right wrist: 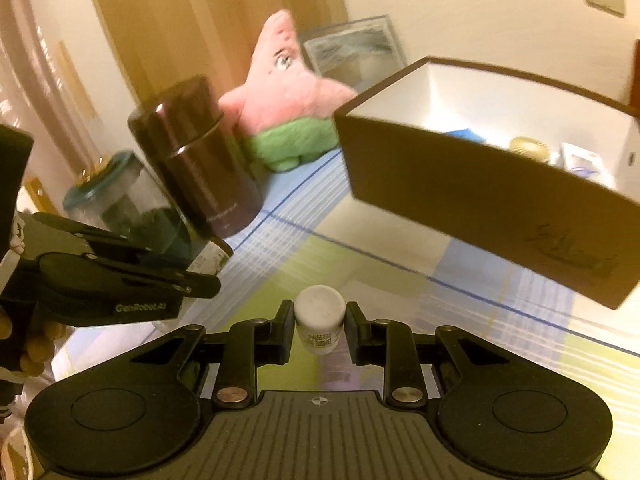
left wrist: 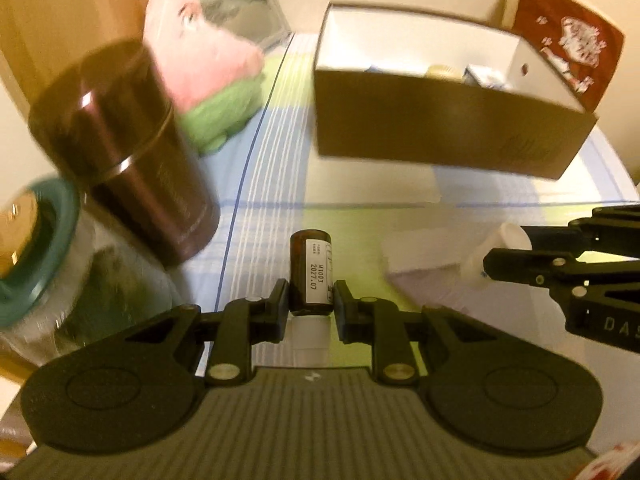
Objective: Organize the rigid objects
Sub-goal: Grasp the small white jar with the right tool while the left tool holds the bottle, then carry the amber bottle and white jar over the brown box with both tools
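Note:
My left gripper (left wrist: 311, 299) is shut on a small brown glass bottle (left wrist: 311, 268) with a white label, held above the checked tablecloth (left wrist: 360, 192). My right gripper (right wrist: 320, 320) is shut on a small white bottle (right wrist: 320, 318) with a white cap. The white bottle (left wrist: 494, 248) and the right gripper (left wrist: 486, 258) also show at the right of the left wrist view. The left gripper (right wrist: 216, 280) with the brown bottle (right wrist: 214, 256) shows at the left of the right wrist view. A brown open box (left wrist: 444, 136) with a white inside stands ahead and holds several small items; it also shows in the right wrist view (right wrist: 480, 208).
A dark brown canister (left wrist: 132, 152) stands at the left, with a teal-lidded glass jar (left wrist: 44, 256) in front of it. A pink and green plush star (left wrist: 208, 72) sits behind them. A red tin (left wrist: 572, 48) leans behind the box. A framed picture (right wrist: 356, 48) leans on the wall.

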Tool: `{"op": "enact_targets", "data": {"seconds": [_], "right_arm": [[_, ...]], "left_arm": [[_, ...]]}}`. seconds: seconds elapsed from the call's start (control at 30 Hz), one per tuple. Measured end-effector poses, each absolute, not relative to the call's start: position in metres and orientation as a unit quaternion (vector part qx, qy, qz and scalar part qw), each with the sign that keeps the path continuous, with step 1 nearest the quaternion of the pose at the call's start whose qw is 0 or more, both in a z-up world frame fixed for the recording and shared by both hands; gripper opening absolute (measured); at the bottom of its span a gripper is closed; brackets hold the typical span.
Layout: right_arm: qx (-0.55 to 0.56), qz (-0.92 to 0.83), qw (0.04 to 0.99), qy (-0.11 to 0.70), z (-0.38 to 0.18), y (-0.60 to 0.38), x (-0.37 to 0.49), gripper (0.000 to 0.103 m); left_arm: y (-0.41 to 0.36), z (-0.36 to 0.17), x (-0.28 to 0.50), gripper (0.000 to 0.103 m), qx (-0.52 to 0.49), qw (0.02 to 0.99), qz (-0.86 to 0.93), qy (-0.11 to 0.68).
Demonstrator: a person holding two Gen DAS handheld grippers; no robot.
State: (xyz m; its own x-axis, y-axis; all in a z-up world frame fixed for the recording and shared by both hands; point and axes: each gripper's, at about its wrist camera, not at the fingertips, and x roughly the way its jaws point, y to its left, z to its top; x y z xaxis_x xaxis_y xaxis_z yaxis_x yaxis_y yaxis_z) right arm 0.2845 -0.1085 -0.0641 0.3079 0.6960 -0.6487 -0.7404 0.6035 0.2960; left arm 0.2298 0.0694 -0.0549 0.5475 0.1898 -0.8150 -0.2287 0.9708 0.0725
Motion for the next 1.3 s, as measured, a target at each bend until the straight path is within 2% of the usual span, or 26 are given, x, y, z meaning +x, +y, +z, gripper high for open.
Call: {"op": "enact_targets", "data": {"seconds": [0.7,0.97,1.3], "right_arm": [[0.032,0.365,0.881,0.300,0.019,-0.180,0.376,0.027],[0.033,0.355,0.886,0.295,0.022,-0.169,0.422,0.027],[0.028,0.347,0.878,0.329,0.000,-0.144,0.471,0.027]], "left_arm": [[0.021,0.017,0.346,0.021,0.030,0.923,0.044,0.382],[0.026,0.022,0.398,0.021,0.025,0.922,0.044,0.383],[0.035,0.008,0.455,0.021,0.018,0.915,0.037,0.402]]}}
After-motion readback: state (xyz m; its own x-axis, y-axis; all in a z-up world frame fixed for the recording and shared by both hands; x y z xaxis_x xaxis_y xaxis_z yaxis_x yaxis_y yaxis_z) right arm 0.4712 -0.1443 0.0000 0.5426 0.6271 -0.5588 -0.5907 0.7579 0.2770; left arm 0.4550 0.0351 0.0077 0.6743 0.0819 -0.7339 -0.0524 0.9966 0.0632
